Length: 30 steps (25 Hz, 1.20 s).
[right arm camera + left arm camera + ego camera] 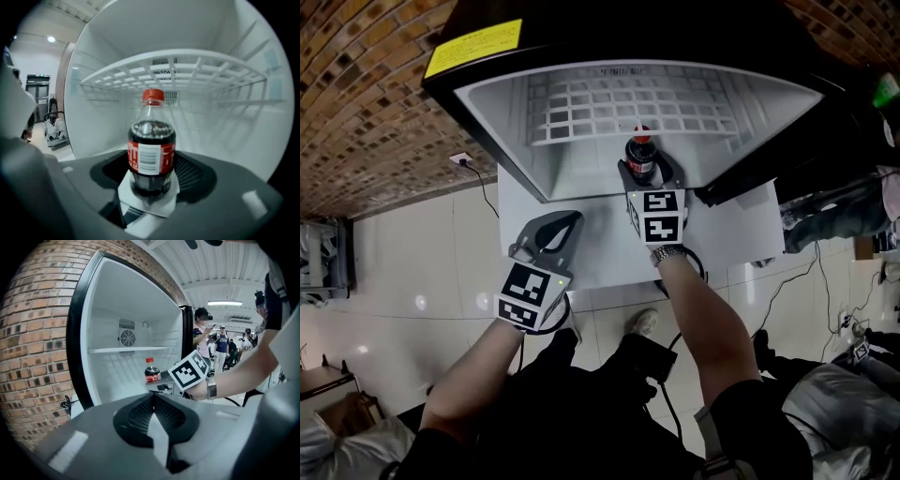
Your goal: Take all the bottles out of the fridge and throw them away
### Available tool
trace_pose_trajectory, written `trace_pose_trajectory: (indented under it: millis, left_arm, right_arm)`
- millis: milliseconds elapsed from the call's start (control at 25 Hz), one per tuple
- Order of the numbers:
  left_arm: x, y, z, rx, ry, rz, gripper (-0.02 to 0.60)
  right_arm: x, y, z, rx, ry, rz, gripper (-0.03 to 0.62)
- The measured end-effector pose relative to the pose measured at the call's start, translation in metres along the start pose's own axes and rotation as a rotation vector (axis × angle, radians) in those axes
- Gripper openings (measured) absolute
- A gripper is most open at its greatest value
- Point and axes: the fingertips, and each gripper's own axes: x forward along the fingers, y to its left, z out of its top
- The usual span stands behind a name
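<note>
bottle (151, 145) pinched upright by right gripper (152, 180); left gripper (152, 397) pressed together, apparently empty.

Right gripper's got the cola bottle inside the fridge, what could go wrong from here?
The right gripper grips the cola bottle low down, so it may tip as it comes out. The wire shelf sits above the red cap; lifting too high could knock it.

Grey left gripper (574, 218), right gripper (643, 171), black-and-white marker cubes (532, 292), wristwatch (667, 252)
</note>
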Motion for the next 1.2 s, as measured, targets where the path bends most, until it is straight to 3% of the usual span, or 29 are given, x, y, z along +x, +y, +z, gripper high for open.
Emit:
trace_pose_trajectory:
  millis: [240,600,840,1200]
  left_arm:
    - [0.01,-0.034,0.009,0.011,-0.006,-0.055,0.003]
    - [0.03,-0.109,0.023,0.066,-0.034,-0.199,0.003]
    - [0.047,-0.173,0.024,0.099,-0.024,-0.315,0.003]
    - [0.075,-0.268,0.011,0.135,0.015,-0.473,0.002]
  right_arm:
    - [-0.052,-0.007,-0.004,0.01,-0.031,-0.01,0.305]
    - [-0.147,-0.032,-0.036,0.035,-0.031,-0.079,0.304]
    - [-0.213,-0.058,-0.073,0.08,-0.005,-0.152,0.304]
    - [-0.295,-0.098,-0.162,0.155,0.096,-0.263,0.304]
